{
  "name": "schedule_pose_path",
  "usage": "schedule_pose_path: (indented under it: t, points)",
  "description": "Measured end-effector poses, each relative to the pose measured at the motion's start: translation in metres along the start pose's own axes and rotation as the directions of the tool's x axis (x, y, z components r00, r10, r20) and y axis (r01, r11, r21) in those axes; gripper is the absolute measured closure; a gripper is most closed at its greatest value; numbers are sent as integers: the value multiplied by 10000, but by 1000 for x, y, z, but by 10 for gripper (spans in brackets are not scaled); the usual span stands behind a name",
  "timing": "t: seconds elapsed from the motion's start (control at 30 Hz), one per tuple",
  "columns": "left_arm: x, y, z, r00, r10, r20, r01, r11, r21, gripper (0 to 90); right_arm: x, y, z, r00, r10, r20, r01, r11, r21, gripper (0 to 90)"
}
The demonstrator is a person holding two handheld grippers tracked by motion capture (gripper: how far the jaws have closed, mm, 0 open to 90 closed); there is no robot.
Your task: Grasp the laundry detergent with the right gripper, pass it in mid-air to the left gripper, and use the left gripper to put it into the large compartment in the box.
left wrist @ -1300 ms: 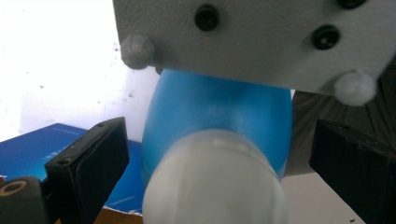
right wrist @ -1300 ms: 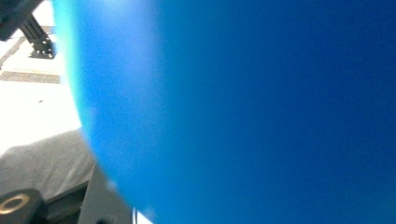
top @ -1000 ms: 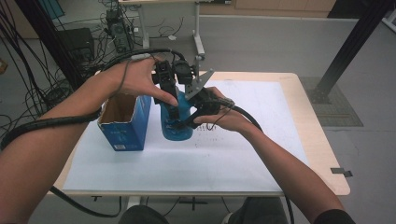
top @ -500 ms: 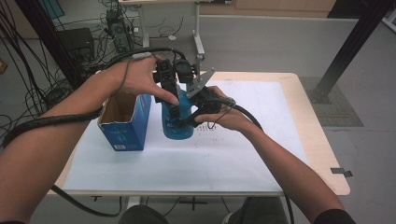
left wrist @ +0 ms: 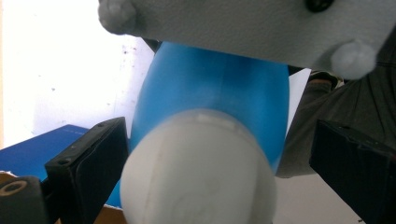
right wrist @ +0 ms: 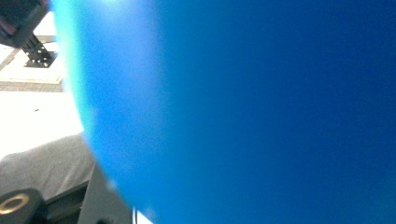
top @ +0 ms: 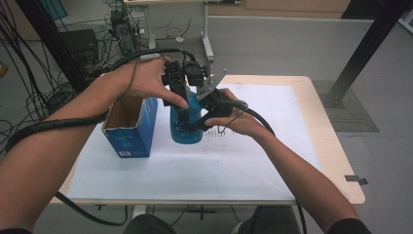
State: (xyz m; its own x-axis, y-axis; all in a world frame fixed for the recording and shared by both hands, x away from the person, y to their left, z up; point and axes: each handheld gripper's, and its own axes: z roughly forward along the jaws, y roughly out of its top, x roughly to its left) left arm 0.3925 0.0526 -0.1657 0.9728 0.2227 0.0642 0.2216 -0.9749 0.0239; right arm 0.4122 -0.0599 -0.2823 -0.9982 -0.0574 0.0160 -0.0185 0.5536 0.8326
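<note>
A blue bottle (top: 187, 130) with a white cap stands on the white sheet (top: 219, 163) near the table's middle. My right gripper (top: 198, 118) comes in from the right and is shut on the bottle's body. In the right gripper view the bottle (right wrist: 257, 112) sits very close to the lens. From above, my left gripper (top: 181, 97) points down over the bottle's top. In the left gripper view the white cap (left wrist: 196, 172) sits between the two black jaws with a gap on each side, so my left gripper (left wrist: 219, 163) is open around it.
An open blue carton (top: 129, 129) stands just left of the bottle, its top flaps up. The wooden table edge (top: 336, 156) runs along the right. Cables trail from both grippers; a black post and desk legs stand behind the table.
</note>
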Motion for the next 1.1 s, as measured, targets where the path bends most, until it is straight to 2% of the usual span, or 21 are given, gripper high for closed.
schedule_pose_path:
  t: [0.07,0.1,0.23,0.43,0.6,0.63,1.1]
  points:
    - [0,0,0,10000,-3,4,3,10000,0,56,1,0,-1,10000,92,-19,-91,9999,53,433]
    - [0,0,0,10000,7,-8,-7,10000,10,56,0,0,0,9999,-152,15,152,9999,-67,433]
    - [0,1,0,10000,4,-25,-4,10000,-3,56,0,1,0,9995,-299,82,299,9996,-21,433]
    - [0,0,0,10000,0,-36,0,10000,25,57,1,2,1,9995,-289,118,289,9996,-11,433]
    - [0,-1,2,10000,-12,1,12,10000,52,58,2,2,1,9986,-480,229,478,9988,72,433]
    - [0,-1,2,10000,5,10,-5,10000,52,58,3,2,1,9994,-342,76,342,9994,27,433]
    - [0,-1,2,10000,-10,20,9,10000,71,58,4,2,2,9990,-423,127,422,9991,94,433]
